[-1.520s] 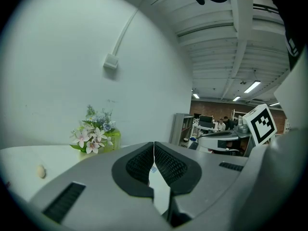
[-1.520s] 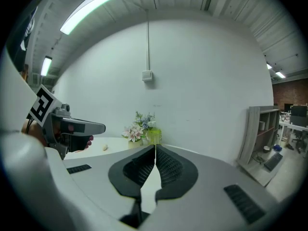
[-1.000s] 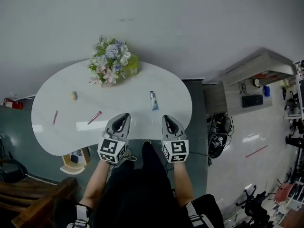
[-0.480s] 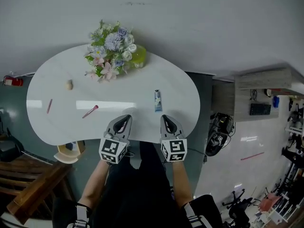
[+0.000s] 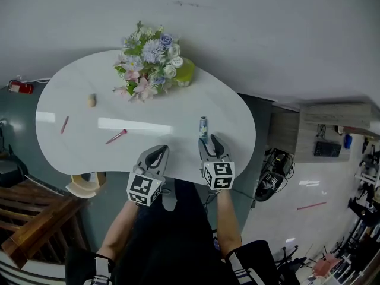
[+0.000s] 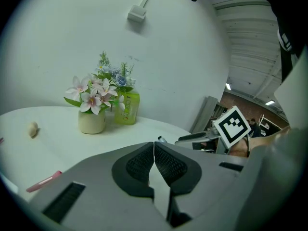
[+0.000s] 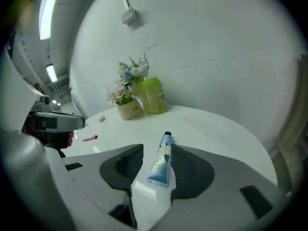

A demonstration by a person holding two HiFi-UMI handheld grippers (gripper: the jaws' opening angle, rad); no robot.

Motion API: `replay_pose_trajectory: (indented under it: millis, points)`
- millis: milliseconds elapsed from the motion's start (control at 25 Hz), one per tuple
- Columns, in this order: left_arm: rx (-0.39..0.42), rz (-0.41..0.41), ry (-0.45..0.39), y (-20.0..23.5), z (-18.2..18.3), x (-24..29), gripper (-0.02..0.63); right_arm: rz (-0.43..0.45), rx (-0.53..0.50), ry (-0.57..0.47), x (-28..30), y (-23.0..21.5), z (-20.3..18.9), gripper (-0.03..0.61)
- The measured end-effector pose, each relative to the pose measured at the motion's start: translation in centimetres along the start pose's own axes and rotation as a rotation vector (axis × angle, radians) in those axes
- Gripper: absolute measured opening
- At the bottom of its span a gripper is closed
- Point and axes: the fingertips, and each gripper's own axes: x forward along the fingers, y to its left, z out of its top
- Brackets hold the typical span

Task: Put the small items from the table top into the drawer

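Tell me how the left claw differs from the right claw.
The left claw is shut; the right claw stands apart, having just been opening. The left claw is empty; the right claw straddles the blue tube without pressing it. Both angle down over the white table.

The white oval table (image 5: 77, 147) looks smooth and very shiny, with bright streaks of light on it. The pale blue plastic tube (image 7: 160, 165) is smooth with a soft shine. The grey left tongs (image 6: 154, 148) look like dull plastic, with rough, ribbed black pads (image 6: 137, 164). The yellow-green bottle (image 6: 126, 107) is shiny, see-through plastic. The cream flower pot (image 6: 91, 121) looks dull and smooth.
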Motion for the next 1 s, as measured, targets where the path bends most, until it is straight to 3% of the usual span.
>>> replay_pose_trajectory:
  millis: [840,1000]
  points:
    - [-0.060,0.104,-0.016,2.7,0.6,-1.1,0.020,-0.021,-0.043,0.179,5.5,-1.7,-1.2,0.185]
    - [-0.064,0.120,-0.021,2.8,0.4,-1.2,0.020,-0.036,-0.049,0.178,5.6,-1.9,-1.2,0.149]
